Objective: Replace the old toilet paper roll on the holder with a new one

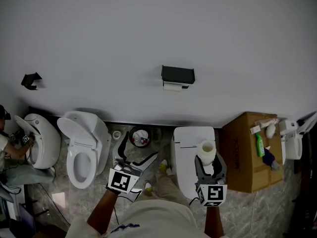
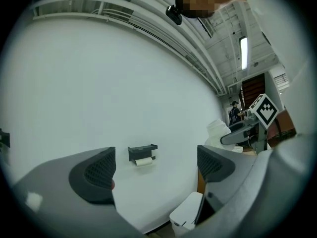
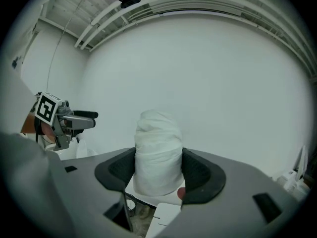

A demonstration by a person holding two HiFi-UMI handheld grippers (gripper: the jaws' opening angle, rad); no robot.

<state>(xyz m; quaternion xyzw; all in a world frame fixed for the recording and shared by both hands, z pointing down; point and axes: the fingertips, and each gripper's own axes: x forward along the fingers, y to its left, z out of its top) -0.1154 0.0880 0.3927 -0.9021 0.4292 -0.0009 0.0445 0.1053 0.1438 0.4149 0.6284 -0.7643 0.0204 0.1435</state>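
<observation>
Right gripper [image 3: 158, 171] pinches the new roll [image 3: 157, 150] upright, ready to mount; left gripper [image 2: 156, 165], spread and empty, faces the far-wall holder [image 2: 142, 150], probably to pull the old roll [image 2: 144, 161].

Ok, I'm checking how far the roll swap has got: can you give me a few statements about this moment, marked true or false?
1. The right claw grips a new roll. True.
2. The left claw is shut on the old roll. False: it is open and empty, and the old roll hangs on the holder on the wall.
3. The holder is bare. False: the thin old roll is on it.
4. A green bottle lies on the box. True.
</observation>
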